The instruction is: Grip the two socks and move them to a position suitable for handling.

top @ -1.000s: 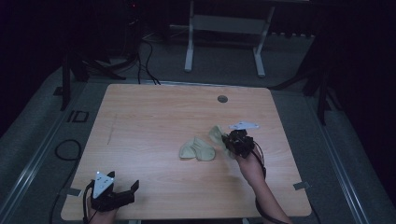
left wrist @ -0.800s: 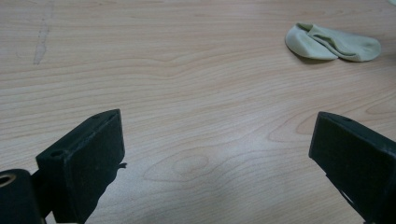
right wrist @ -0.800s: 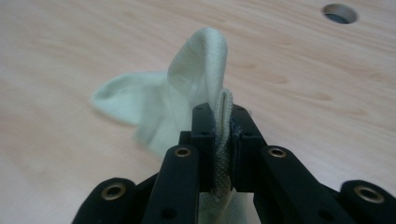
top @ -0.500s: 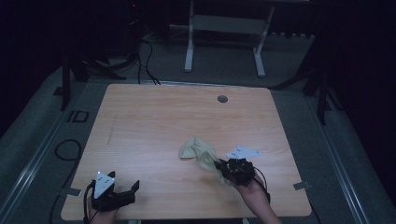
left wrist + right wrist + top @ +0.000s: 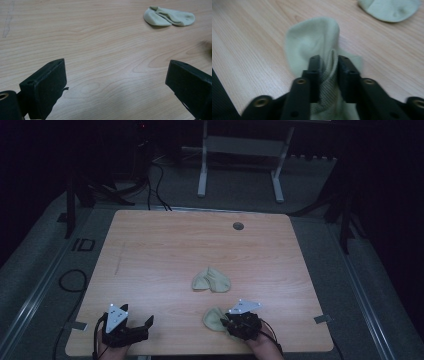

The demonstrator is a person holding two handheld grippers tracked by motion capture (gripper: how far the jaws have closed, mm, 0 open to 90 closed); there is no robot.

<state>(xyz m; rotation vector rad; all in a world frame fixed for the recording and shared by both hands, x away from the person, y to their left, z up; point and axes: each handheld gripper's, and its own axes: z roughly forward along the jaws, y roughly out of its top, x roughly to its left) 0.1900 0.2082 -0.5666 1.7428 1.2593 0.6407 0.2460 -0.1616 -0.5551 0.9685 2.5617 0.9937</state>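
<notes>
Two pale green socks are on the wooden table (image 5: 165, 245). One sock (image 5: 212, 280) (image 5: 170, 17) (image 5: 392, 8) lies crumpled near the middle. The other sock (image 5: 214, 319) (image 5: 312, 42) lies near the front edge, its cuff bunched upright between the jaws of my right gripper (image 5: 227, 322) (image 5: 329, 62). Those jaws have just been opening, and the fabric still fills the narrow gap and touches both pads. My left gripper (image 5: 144, 329) (image 5: 115, 72) rests at the front left, jaws wide open over bare wood with nothing between them.
A round cable hole (image 5: 238, 226) sits near the table's far edge. Beyond the table, the legs of a white stand (image 5: 240, 165) and several cables (image 5: 155, 175) lie on a dark floor. The front edge is close under both hands.
My right gripper has carried one sock from beside the middle sock toward the front edge and lowered it onto the table. The left gripper has not moved.
</notes>
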